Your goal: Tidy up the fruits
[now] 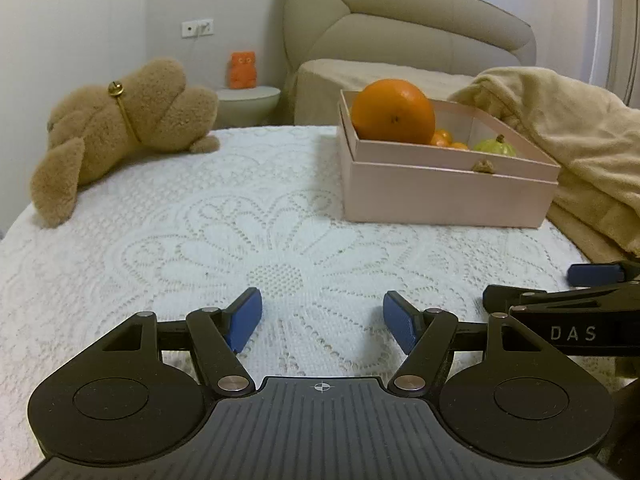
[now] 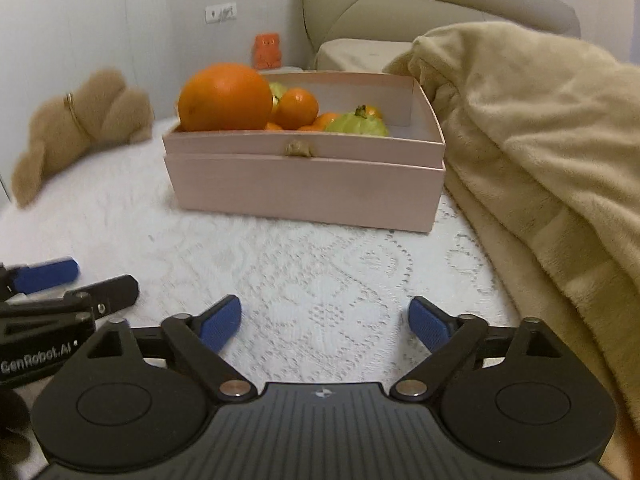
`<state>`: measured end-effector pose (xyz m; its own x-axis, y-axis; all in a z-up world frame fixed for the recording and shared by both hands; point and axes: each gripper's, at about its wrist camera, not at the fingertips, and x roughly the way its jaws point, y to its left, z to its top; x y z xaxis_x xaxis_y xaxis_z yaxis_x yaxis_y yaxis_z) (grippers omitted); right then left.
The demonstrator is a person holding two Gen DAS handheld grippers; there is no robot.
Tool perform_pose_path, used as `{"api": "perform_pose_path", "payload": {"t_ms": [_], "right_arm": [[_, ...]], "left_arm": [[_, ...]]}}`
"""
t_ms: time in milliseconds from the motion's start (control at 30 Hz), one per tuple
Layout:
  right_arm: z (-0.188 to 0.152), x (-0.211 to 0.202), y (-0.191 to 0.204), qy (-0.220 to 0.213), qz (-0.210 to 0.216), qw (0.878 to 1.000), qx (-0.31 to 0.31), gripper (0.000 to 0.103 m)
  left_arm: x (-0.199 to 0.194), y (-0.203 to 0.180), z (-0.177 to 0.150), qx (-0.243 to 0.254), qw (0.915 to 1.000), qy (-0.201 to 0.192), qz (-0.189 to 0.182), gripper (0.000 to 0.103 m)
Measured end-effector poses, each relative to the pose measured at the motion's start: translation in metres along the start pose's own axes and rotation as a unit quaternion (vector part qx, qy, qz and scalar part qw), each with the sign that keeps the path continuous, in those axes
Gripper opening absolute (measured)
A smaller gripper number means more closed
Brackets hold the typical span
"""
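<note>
On right gripper: "DAS" | left gripper: "GenRobot.AI" | both agape, empty

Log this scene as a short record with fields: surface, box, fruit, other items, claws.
surface: white lace tablecloth
box: pink box, open, on the cloth
fruit: big orange, small orange and green fruit, all inside the box
other items: brown plush toy left of the box; beige blanket against its right side
left claw: open, empty, above the cloth
right claw: open, empty, above the cloth
loose fruit on the cloth: none seen
</note>
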<state>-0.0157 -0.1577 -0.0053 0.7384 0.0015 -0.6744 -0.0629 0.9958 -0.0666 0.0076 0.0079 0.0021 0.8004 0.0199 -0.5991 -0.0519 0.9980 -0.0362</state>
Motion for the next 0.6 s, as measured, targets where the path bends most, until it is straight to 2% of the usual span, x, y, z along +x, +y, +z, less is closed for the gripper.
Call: {"api": "perform_pose_path", "payload": {"t_ms": [133,200,267,600], "right_arm": [[-0.0019,0.0024,-0.0048,0.008,-0.003,1.0,0.012,0.103],[-0.0027,0.0024,-0.0038,0.005,-0.006,1.0,0.007,0.103],[-0.0096,-0.0009,-0.0034,-0.018,-0.003,1.0,0.0,0.103],[-0.0099,-0.001,-0.0034,-0.022,-0.003,1.0,0.006,0.103]], "left_arm": [[0.0015,-0.0065,0.0,0.017,0.9998,0.003,0.013,0.074],[0.001,-0.0058,-0.0004,0.016,0.9998,0.003,0.013,0.074],[0.0011,-0.0068,-0.0003,0.018,0.9997,0.003,0.014,0.074],[0.0018,-0.0072,0.0001,0.018,0.9997,0.004,0.014,0.074]]}}
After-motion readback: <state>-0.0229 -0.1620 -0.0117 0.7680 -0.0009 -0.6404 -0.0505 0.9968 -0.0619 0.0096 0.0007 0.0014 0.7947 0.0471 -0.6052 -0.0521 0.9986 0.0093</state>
